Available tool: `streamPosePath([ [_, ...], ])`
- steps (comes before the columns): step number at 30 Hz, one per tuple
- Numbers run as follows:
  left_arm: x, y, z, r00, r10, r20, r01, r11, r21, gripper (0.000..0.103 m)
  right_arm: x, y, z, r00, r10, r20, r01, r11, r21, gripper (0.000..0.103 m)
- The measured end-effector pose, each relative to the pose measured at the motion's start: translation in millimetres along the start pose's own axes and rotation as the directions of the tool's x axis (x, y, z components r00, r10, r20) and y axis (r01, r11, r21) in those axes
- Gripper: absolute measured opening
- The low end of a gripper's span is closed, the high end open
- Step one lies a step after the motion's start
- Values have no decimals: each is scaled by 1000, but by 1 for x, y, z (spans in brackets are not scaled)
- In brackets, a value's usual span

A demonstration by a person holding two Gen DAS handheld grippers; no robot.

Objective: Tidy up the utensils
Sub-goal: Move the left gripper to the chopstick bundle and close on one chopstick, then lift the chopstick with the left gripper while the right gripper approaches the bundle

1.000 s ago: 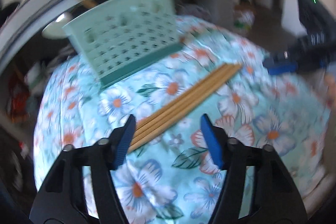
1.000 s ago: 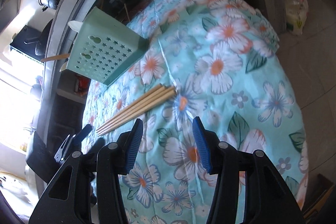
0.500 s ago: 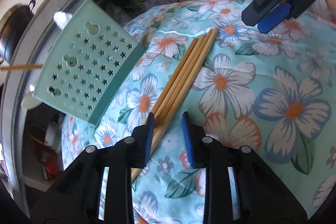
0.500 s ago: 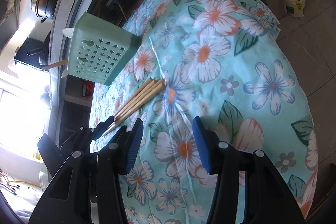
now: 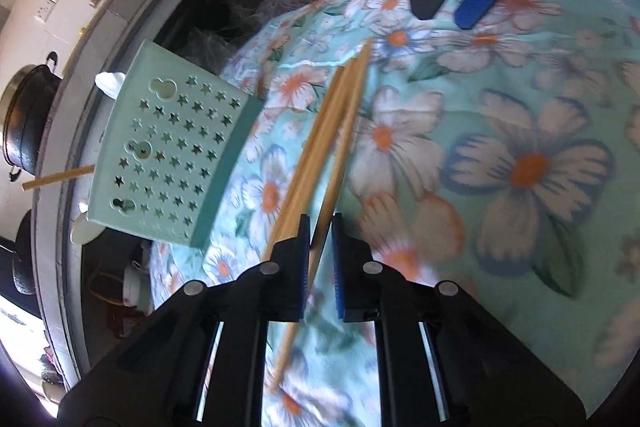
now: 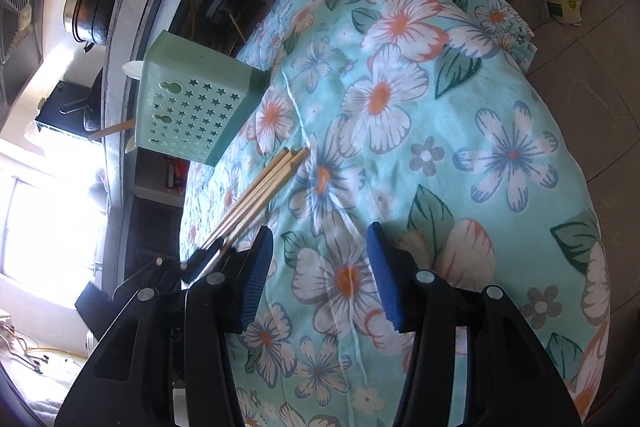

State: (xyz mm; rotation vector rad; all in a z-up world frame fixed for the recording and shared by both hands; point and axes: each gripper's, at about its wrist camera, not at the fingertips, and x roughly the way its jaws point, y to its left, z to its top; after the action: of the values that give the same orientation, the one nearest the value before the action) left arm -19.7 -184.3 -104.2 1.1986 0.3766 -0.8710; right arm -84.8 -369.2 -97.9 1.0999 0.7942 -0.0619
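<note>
Left wrist view: one chopstick (image 5: 338,163) between the closing left gripper (image 5: 319,251) fingers, right gripper (image 6: 320,275) gaping, empty.

Wooden chopsticks (image 5: 320,143) beside perforated holder (image 5: 172,155)

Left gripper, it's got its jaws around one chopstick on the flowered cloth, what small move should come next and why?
Probably a short lift. The left gripper is closing its jaws on one chopstick, which already angles away from the other chopsticks lying on the cloth. Raising it clear first should avoid dragging them, before carrying it toward the green star-holed holder.
</note>
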Motion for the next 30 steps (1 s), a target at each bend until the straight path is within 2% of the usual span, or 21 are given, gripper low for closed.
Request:
streamPosePath([
  [3, -12, 5, -6, 995, -90, -43, 88, 995, -45, 5, -2, -2, -1, 1000, 4, 4, -4, 1000, 4, 48],
  [8, -26, 13, -16, 973, -220, -67, 210, 969, -134, 6, -2, -4, 0, 1000, 8, 5, -8, 1000, 7, 48],
  [12, -27, 30, -15, 937, -347, -33, 327, 909, -259, 22, -2, -3, 0, 1000, 11, 2, -11, 1000, 7, 48],
  [16, -12, 48, -4, 898, -439, 21, 415, 832, -369, 24, -2, -3, -1, 1000, 14, 4, -14, 1000, 12, 48],
  [19, 0, 54, 7, 884, -465, 41, 439, 798, -412, 24, -2, -5, -1, 1000, 23, 3, -23, 1000, 20, 48],
  [22, 16, 56, 20, 885, -465, 35, 435, 796, -421, 24, -1, -6, 0, 1000, 28, 3, -28, 999, 24, 48],
  [25, 33, 60, 31, 866, -499, 41, 465, 772, -434, 23, -1, -7, 0, 1000, 29, 2, -29, 999, 26, 48],
  [30, 50, 57, 45, 867, -497, 25, 462, 784, -414, 22, -1, -7, 0, 1000, 31, 2, -31, 999, 28, 49],
])
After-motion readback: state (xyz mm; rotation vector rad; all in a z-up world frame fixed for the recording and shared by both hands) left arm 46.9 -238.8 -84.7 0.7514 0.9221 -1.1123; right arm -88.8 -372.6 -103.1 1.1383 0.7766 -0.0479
